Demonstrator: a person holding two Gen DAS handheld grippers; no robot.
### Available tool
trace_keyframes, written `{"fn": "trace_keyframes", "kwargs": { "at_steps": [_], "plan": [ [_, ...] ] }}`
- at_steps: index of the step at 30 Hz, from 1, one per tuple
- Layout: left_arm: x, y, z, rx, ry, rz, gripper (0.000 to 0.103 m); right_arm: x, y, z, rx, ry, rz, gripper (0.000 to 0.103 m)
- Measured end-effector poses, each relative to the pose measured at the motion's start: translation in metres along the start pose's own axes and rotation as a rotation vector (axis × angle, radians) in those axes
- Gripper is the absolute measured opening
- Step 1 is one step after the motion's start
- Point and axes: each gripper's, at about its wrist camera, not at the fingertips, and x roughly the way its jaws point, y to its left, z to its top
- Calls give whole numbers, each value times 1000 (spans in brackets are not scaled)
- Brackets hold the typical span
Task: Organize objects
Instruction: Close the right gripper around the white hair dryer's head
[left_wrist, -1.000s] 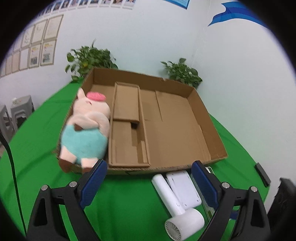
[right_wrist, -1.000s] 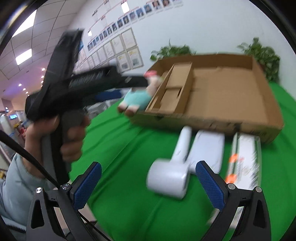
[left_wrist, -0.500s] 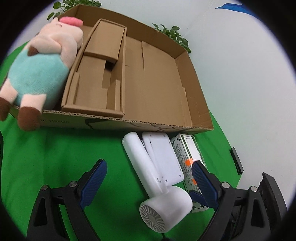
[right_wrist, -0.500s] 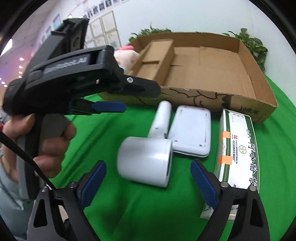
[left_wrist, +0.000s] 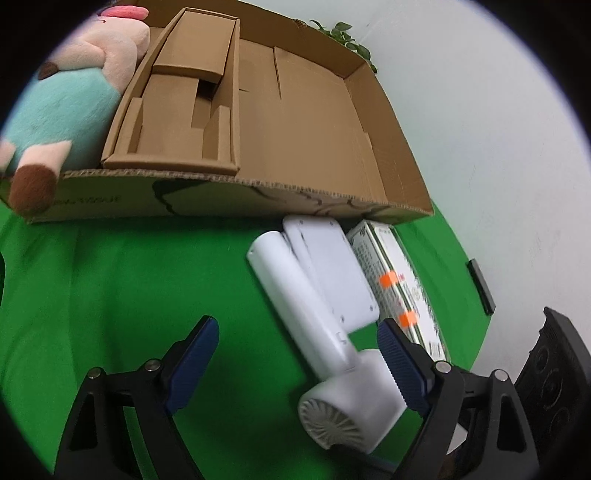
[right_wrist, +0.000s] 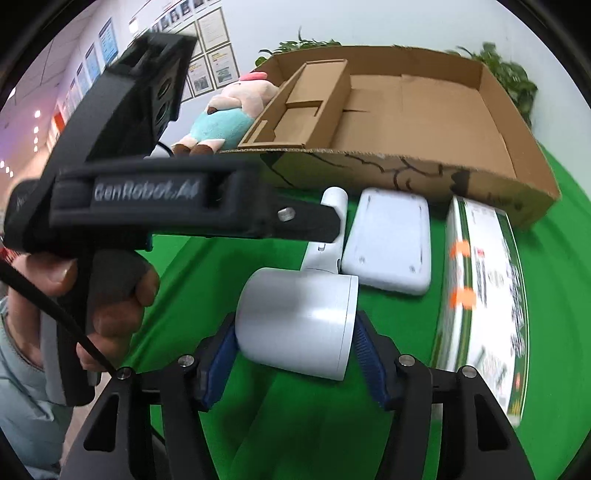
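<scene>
One item, the plush pig (left_wrist: 70, 96), lies in the cardboard box (left_wrist: 399, 162), at its nine o'clock side. Hair dryer (right_wrist: 299, 325), white device (right_wrist: 388, 240) and green carton (right_wrist: 484, 295) wait on the desk (left_wrist: 129, 280). Right gripper (right_wrist: 295, 354) jaws have just been closing around the dryer's barrel; left gripper (left_wrist: 295, 354) jaws released.

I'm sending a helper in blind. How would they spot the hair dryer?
Find the cardboard box on the green table. Three items lie along its near wall; the hair dryer is leftmost, beside a flat white case. Only it has a round barrel and handle.
</scene>
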Motion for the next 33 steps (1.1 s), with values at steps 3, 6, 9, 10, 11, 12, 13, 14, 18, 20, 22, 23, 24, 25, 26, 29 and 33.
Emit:
{"fn": "trace_keyframes", "kwargs": {
  "at_steps": [3, 6, 9, 10, 11, 12, 13, 14, 18, 20, 22, 23, 24, 25, 26, 29, 33],
  "plan": [
    [-3, 2, -13, -22, 30, -5, 88, -12, -2, -9, 35, 16, 37, 58],
    [-4, 3, -27, -45, 42, -23, 87, -15, 4, -17, 28, 38, 86, 62],
    [-2, 2, -31, -82, 65, -83, 82, -15, 10, -22, 13, 44, 70, 69],
    [-1, 1, -32, -82, 59, -80, 82, -16, 11, -22, 14, 42, 67, 69],
    [0, 0, -32, -77, 57, -72, 81, -16, 12, -21, 16, 38, 71, 69],
    [2, -2, -31, -78, 56, -69, 79, -16, 13, -21, 14, 38, 68, 67],
    [3, -1, -30, -90, 61, -79, 73, -15, 15, -19, 4, 40, 58, 61],
    [5, 1, -30, -108, 67, -99, 71, -13, 18, -19, -13, 42, 48, 61],
    [10, 6, -31, -181, 94, -200, 53, -13, 26, -20, -45, 40, 17, 60],
    [12, 8, -31, -198, 96, -195, 50, -13, 26, -20, -31, 49, 34, 60],
    [11, 7, -34, -199, 95, -178, 41, -15, 23, -19, -9, 55, 52, 60],
    [10, 7, -34, -199, 95, -169, 41, -15, 22, -19, -1, 56, 58, 60],
    [10, 7, -35, -201, 95, -171, 41, -15, 22, -19, 1, 55, 58, 60],
    [9, 6, -35, -197, 94, -168, 40, -16, 24, -20, -3, 53, 54, 60],
    [9, 6, -35, -191, 91, -165, 40, -16, 26, -20, -9, 50, 45, 60],
    [6, 3, -36, -177, 84, -149, 39, -17, 27, -22, -4, 39, 44, 59],
    [5, -1, -35, -171, 77, -137, 39, -19, 29, -21, -2, 38, 54, 59]
  ]
}}
